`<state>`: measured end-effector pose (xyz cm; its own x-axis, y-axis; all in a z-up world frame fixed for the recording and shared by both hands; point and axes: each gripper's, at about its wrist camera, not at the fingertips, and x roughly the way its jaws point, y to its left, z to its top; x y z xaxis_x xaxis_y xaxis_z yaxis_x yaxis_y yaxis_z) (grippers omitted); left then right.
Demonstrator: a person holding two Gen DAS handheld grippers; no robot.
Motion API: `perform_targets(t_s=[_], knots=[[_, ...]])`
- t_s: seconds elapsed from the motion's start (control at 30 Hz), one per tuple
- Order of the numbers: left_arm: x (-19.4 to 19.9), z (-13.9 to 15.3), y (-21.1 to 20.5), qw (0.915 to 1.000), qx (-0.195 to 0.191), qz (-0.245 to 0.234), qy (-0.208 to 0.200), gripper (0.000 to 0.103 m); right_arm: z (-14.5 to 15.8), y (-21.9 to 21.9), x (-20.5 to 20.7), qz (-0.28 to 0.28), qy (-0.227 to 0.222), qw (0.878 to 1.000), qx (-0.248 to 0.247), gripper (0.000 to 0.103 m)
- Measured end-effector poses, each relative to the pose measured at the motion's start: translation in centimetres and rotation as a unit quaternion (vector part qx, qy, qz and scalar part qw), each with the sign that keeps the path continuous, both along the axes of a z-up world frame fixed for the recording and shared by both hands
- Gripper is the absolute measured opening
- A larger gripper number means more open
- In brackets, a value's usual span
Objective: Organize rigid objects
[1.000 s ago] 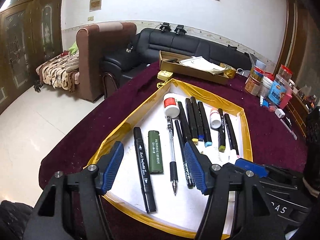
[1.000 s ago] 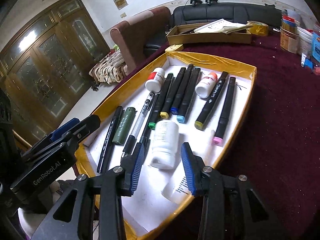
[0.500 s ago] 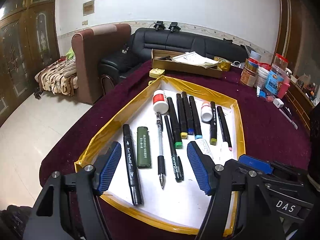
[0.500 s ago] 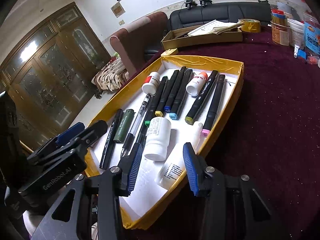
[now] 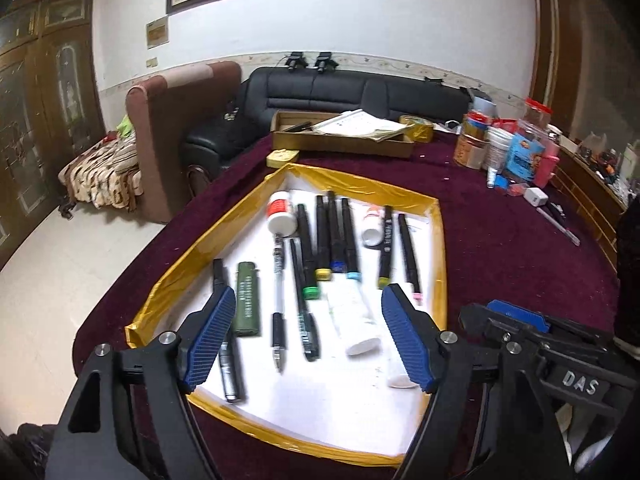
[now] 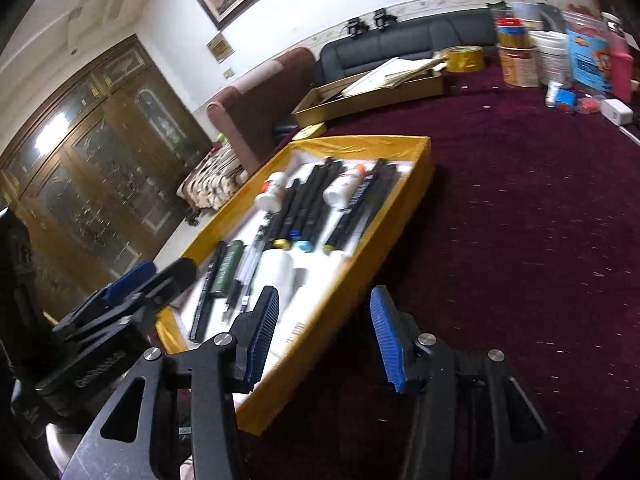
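1. Left wrist view showed the left gripper (image 5: 306,336) spread wide and empty above the near end of the yellow-rimmed tray (image 5: 436,240), which sat on the maroon tablecloth (image 5: 512,256).
2. Between its blue pads (image 5: 210,336) lay a green lighter (image 5: 247,304), a clear ballpoint pen (image 5: 278,304) and a white bottle (image 5: 352,318) on its side.
3. Just left of the lighter, a black marker (image 5: 226,344) ran partly behind the left pad.
4. Further back in the tray, black markers (image 5: 332,236) lay side by side, with a red-labelled white bottle (image 5: 280,216) to their left and a small orange-capped bottle (image 5: 372,226) to their right.
5. Right wrist view showed the right gripper (image 6: 324,336) also wide apart and holding nothing, over the tray's right wall (image 6: 352,296) and the cloth beside it.
6. A cardboard box (image 5: 340,136) with papers and a cluster of jars and containers (image 5: 508,148) stood well beyond the tray.
7. Part of the right gripper's body (image 5: 552,352) appeared at the lower right of the left view.
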<state>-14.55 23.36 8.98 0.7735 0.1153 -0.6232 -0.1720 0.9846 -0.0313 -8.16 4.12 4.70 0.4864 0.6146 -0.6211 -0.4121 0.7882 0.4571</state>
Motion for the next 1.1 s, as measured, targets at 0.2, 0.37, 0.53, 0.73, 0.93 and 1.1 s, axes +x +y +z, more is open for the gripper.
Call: perform_targets(t_s=[0.2,0.37,0.53,0.73,0.93,1.1], knots=[[-0.3,0.6,-2.7,0.9986,-0.022,-0.047,-0.010,0.076,-1.0,-5.0,0.5,-0.048,0.016,0.999,0.001,0.044],[0.4,-0.3,-7.0,0.9941,-0.022,-0.105,0.014,0.076,-2.3,-9.9,1.2,-0.098,0.038,0.994,0.011,0.044],[1.6,-2.2,-11.4,0.9822,-0.039,-0.172,0.065,0.076,-3.1,-14.1,1.9,-0.142,0.049,0.989,0.019,0.044],[5.4,-4.7,-16.8,0.9694,-0.039,-0.208,0.125,0.075,-3.3,-18.3,2.8,-0.199,0.062,0.978,0.009,0.047],[9.8,-7.3,-19.7,0.9685,-0.016,-0.191,0.159,0.075,-3.5,-19.9,3.9,-0.242,0.074,0.967,-0.037,0.052],[11.0,-7.9,-20.6,0.9729,0.007,-0.174,0.152,0.084,-4.0,-19.8,4.9,-0.250,0.078,0.961,-0.090,0.057]])
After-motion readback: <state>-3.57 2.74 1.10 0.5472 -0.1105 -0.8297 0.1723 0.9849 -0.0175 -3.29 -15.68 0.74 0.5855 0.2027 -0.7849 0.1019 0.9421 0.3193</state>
